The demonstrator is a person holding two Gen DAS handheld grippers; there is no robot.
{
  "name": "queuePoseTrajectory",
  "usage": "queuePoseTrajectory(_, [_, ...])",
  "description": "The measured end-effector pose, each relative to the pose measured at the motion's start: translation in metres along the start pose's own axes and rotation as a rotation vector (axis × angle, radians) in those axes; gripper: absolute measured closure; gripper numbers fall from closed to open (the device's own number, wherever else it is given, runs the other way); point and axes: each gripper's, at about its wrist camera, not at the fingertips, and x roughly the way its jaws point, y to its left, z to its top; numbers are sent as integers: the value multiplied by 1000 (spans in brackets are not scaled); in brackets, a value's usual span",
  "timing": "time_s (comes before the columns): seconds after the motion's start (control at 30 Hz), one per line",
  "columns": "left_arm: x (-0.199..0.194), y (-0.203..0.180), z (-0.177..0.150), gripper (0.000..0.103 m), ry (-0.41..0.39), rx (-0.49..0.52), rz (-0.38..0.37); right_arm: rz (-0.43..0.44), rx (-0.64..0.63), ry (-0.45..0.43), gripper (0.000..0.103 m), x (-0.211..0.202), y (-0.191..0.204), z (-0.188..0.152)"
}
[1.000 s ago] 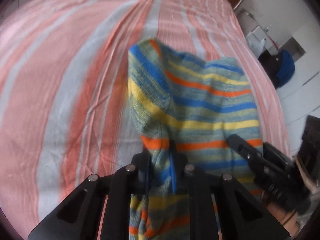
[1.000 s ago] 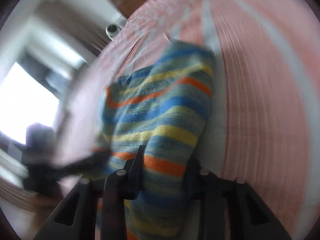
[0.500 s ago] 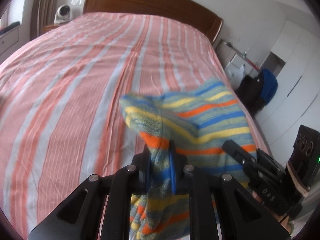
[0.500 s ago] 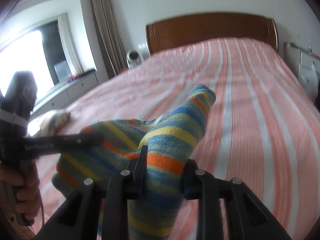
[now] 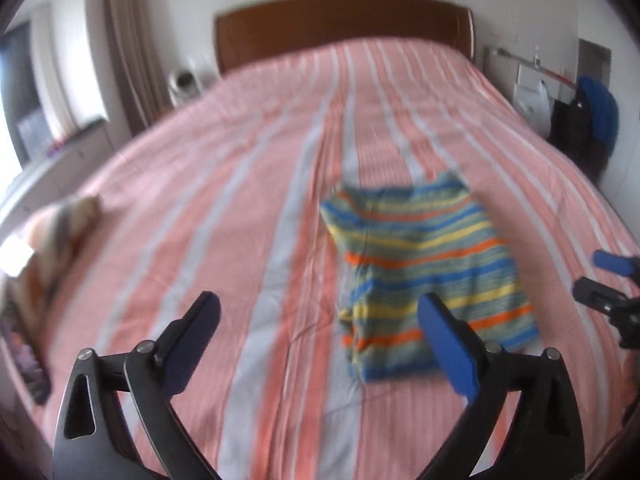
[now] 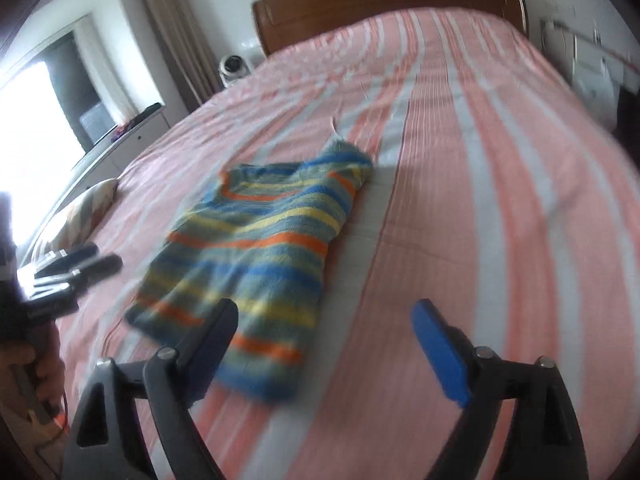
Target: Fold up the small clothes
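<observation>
Half a second ago both tongs pinched the striped garment and held it bunched up off the bed; their jaws have just been opening, and the cloth now lies folded on the bedspread with nothing between either pair. In the left wrist view, the left tongs (image 5: pixel 320 316) stand spread wide at the bottom of the frame, their blue pads apart over bare bedspread (image 5: pixel 224 208). The striped garment (image 5: pixel 424 264), banded in blue, yellow, orange and grey-green, lies flat as a rough rectangle right of centre, its near edge just behind the right-hand finger. At the right edge the right tongs (image 5: pixel 596 276) reach in, jaws parted, clear of the cloth. A blurred bundle of fabric (image 5: pixel 60 232) sits at the left edge, and the wooden headboard (image 5: pixel 340 28) runs across the top. In the right wrist view, the right tongs (image 6: pixel 324 324) fill the bottom of the frame, likewise spread and empty. The striped garment (image 6: pixel 260 248) lies left of centre, running from the middle of the frame down to the left-hand finger, which overlaps its near corner in the picture; whether they touch cannot be told. The left tongs (image 6: pixel 80 264) show at the left edge beside the cloth, a hand (image 6: pixel 36 376) below them at the lower left. A pillow (image 6: pixel 88 208) lies at the far left of the bed.
</observation>
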Motion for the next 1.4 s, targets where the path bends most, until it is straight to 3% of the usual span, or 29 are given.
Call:
queuePoseTrajectory(0.2, [-59, -25, 2, 0, -67, -11, 93, -102, -132, -204, 1, -90, 30, -9])
queuePoseTrajectory(0.33, [-91, -33, -3, 0, -91, -27, 89, -76, -102, -256, 1, -129, 37, -14])
queuePoseTrajectory(0.53, [-122, -49, -13, 0, -139, 8, 164, -72, -96, -310, 1, -159, 46, -30])
queuePoseTrajectory(0.63, [-139, -49, -18, 0, -174, -11, 166, -54, -72, -444, 0, -187, 48, -41])
queuePoseTrajectory(0.7, [-145, -48, -24, 0, -172, -35, 155, 20, -46, -506, 0, -200, 47, -49])
queuePoseTrajectory(0.83, [-141, -44, -37, 0, -104, -63, 65, 1, -139, -243, 0, -170, 62, -49])
queuePoseTrajectory(0.93, [-143, -48, -52, 0, -70, -26, 86, 5, -129, -198, 0, -164, 60, -60])
queuePoseTrajectory(1.07, [-145, -56, -70, 0, 32, 1, 35, -60, -140, 14, 0, -146, 62, -71])
queuePoseTrajectory(1.17, [-157, -61, -84, 0, 87, 4, -21, -27, -111, 53, 0, -154, 61, -84])
queuePoseTrajectory(1.4, [-192, -71, -103, 0, 135, 40, -34, -60, -150, 110, 0, -196, 67, -121])
